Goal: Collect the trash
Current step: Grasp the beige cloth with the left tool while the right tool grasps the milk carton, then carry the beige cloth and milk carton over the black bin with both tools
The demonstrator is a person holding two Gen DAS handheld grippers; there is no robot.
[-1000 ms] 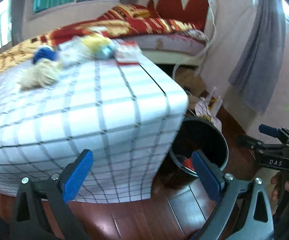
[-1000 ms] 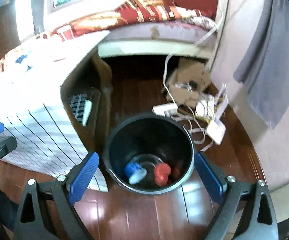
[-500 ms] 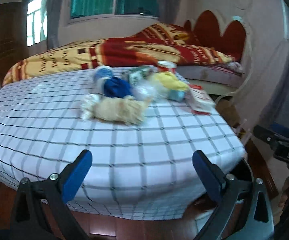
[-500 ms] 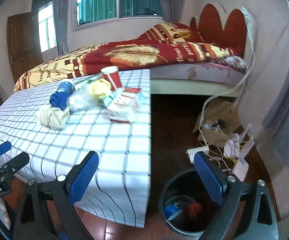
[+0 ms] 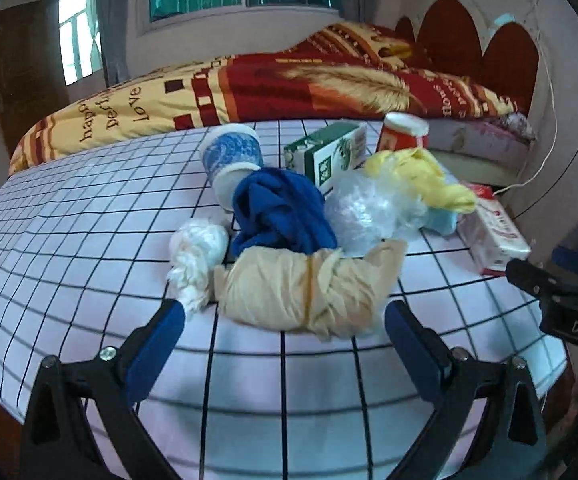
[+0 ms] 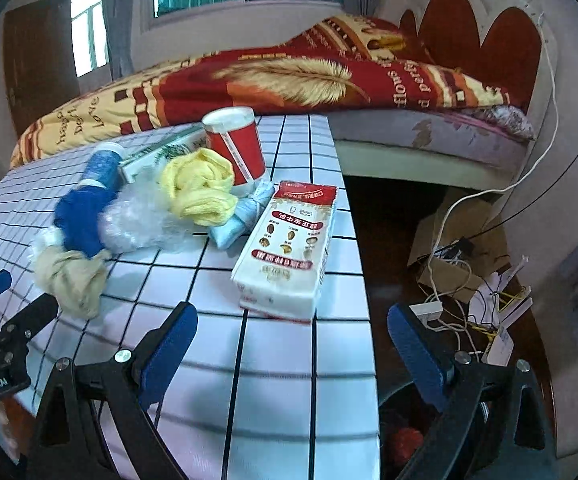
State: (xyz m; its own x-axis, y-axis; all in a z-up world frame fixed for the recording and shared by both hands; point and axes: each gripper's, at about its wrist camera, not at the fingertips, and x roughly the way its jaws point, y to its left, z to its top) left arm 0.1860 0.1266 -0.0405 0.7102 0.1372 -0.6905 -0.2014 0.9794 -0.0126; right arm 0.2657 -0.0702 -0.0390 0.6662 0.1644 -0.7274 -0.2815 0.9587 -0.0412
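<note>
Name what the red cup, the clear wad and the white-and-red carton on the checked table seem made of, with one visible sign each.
Red cup: likely paper, matte wall, rolled white rim.
Clear wad: thin plastic film, glossy crinkles.
White-and-red carton: probably coated card, smooth printed faces, folded edges.

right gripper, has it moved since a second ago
Yes. The right gripper was over the black bin looking down into it; now it is raised and faces the checked table, the bin low at the frame's bottom.
</note>
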